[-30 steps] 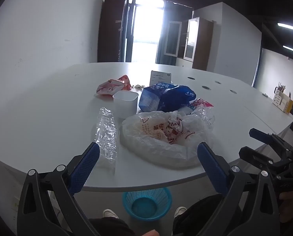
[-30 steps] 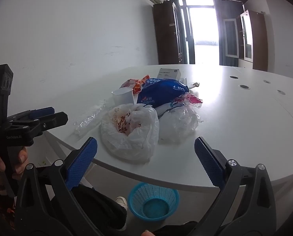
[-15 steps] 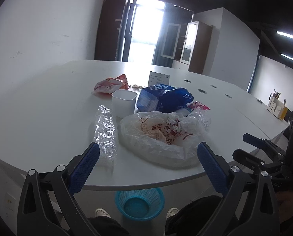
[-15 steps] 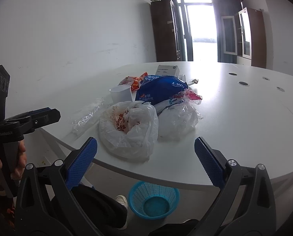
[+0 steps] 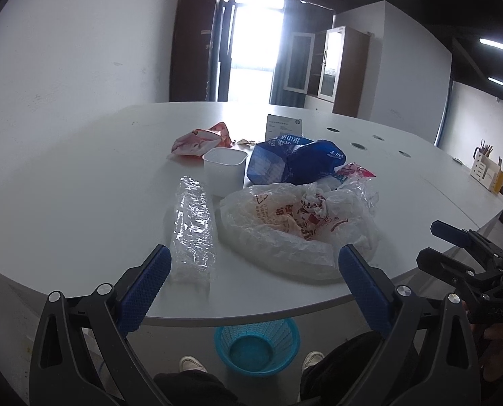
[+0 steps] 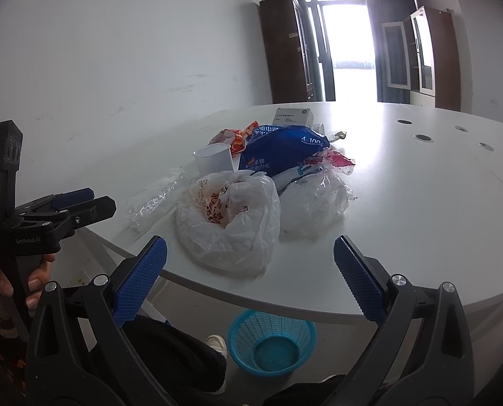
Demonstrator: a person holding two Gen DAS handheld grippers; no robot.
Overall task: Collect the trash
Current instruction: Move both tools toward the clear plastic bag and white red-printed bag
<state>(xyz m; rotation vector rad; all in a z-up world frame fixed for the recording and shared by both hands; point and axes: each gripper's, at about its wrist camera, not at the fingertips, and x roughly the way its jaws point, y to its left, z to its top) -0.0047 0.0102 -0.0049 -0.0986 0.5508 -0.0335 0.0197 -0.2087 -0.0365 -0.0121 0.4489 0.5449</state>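
A pile of trash lies on the white table [image 5: 82,203]: a white plastic bag with red print [image 5: 295,226] [image 6: 228,213], a clear crinkled wrapper [image 5: 192,230] [image 6: 153,199], a white cup [image 5: 223,169] [image 6: 214,160], a blue tissue pack [image 5: 292,162] [image 6: 282,152], red wrappers [image 5: 200,142] and a clear bag [image 6: 315,196]. A blue basket [image 5: 256,345] [image 6: 271,341] stands on the floor under the table edge. My left gripper [image 5: 251,284] is open and empty before the table edge. My right gripper [image 6: 249,274] is open and empty too.
A white box [image 5: 283,127] stands behind the pile. Cable holes [image 6: 424,137] dot the table. A desk organiser [image 5: 486,172] sits at far right. The person's shoes [image 5: 192,363] flank the basket. A wall runs along the left.
Both grippers have lifted and moved a little closer to the table edge; the trash pile looks larger. Nothing on the table has moved.
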